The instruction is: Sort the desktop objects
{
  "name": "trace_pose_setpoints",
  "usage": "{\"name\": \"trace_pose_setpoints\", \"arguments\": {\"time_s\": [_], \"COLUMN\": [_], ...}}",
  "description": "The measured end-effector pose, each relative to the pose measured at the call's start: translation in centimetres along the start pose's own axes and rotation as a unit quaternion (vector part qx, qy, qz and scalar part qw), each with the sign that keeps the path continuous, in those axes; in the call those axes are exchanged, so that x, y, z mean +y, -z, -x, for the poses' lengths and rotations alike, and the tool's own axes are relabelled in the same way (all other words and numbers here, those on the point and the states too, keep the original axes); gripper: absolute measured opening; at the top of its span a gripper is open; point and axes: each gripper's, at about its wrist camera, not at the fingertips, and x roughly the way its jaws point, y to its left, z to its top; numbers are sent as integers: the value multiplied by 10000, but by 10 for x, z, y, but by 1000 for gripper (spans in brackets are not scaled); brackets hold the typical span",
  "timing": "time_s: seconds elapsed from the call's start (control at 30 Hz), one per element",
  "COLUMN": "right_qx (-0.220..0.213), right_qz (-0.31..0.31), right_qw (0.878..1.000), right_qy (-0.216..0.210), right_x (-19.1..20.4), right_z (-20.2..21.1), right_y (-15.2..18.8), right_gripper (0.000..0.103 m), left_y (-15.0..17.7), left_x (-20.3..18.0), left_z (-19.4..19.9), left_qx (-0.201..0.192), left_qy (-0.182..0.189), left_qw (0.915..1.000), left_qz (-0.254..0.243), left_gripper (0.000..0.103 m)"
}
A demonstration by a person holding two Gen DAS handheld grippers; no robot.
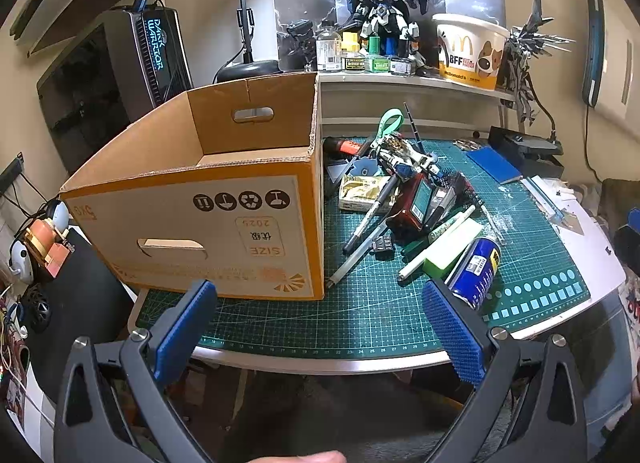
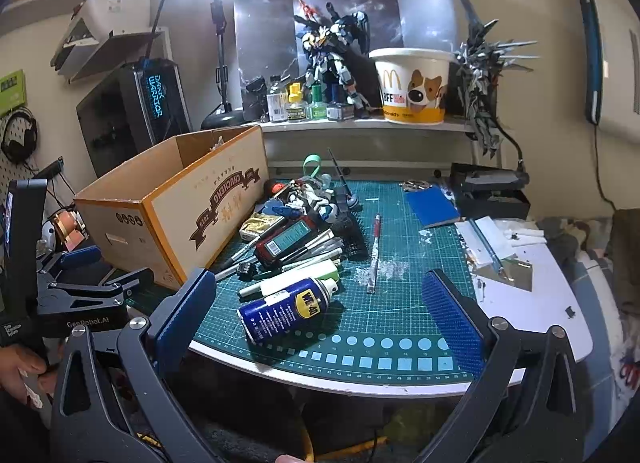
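WD-40 can (image 2: 290, 309) lies on its side near the cutting mat's (image 2: 400, 303) front edge, beside the pen pile (image 2: 296, 247) and cardboard box (image 1: 192, 199); rigid, smooth and likely to roll, best gripped across mid-body; left gripper (image 1: 320, 317) and right gripper (image 2: 320, 307) both spread, empty.

Both cameras look forward from the near edge of the table (image 1: 592, 263), slightly downward, toward the back wall. The left wrist view sits close before the cardboard box (image 1: 224, 223); the right wrist view stands further right, facing the spray can (image 2: 288, 309). Both share box, clutter pile (image 2: 296, 231) and shelf (image 2: 360, 127).
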Motion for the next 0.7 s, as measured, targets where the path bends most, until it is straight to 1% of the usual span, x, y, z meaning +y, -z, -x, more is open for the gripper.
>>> {"name": "trace_pose_setpoints", "arguments": {"time_s": [0.23, 0.5, 0.7], "right_qx": [-32, 30, 8], "right_qz": [-15, 136, 137], "right_qw": [10000, 9992, 9990], "right_qy": [33, 383, 437], "right_x": [-5, -1, -3], "right_z": [-4, -7, -4], "right_y": [1, 4, 3], "right_gripper": [103, 103, 103], "left_y": [1, 1, 0], "left_x": [0, 0, 0], "left_z": [-2, -1, -1], "left_qx": [-4, 52, 62], "left_qy": [-19, -7, 3], "left_qw": [10000, 10000, 10000], "left_qz": [2, -34, -36], "left_gripper": [103, 103, 103]}}
